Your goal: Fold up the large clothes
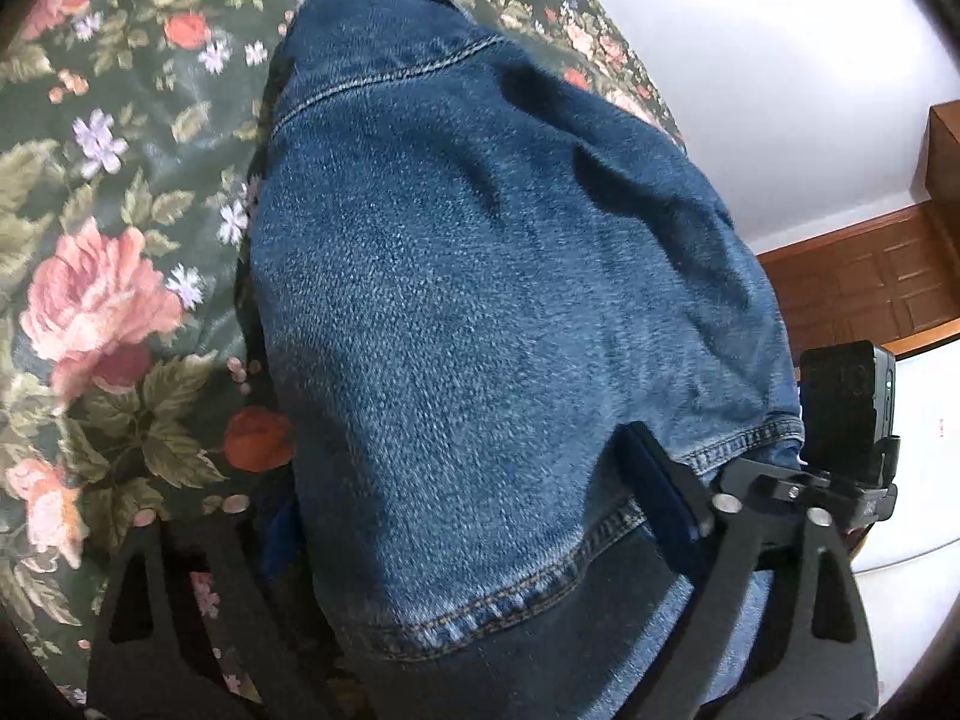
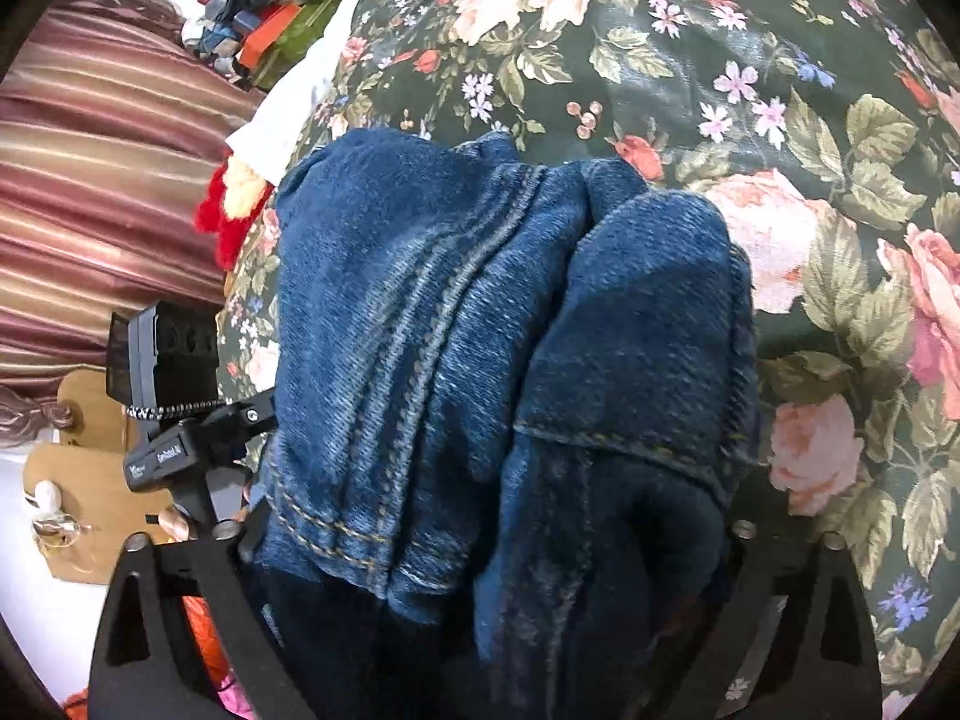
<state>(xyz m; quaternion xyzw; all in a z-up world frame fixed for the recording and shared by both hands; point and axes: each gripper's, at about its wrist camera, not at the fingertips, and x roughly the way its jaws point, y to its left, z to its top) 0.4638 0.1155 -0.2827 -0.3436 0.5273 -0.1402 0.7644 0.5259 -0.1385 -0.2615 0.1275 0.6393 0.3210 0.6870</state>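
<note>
Above the dark green floral bedspread [image 1: 108, 276], the left gripper [image 1: 480, 540] and right gripper [image 2: 486, 546] each pinch the blue denim garment [image 1: 480, 300], apparently lifting its hem to fold it.

- The denim garment [image 1: 480, 312] runs off the lower edge in the left wrist view, so its full outline cannot be made out.
- Denim folds [image 2: 480, 360] cover the right tool's [image 2: 486, 540] fingertips; whether they pinch cloth cannot be told.
- The left tool's [image 1: 474, 516] left finger is buried under the denim.
- The floral bedspread [image 2: 780, 120] is hidden beneath the garment.
- The clutter [image 2: 258, 24] at the top left is too small to identify.
</note>
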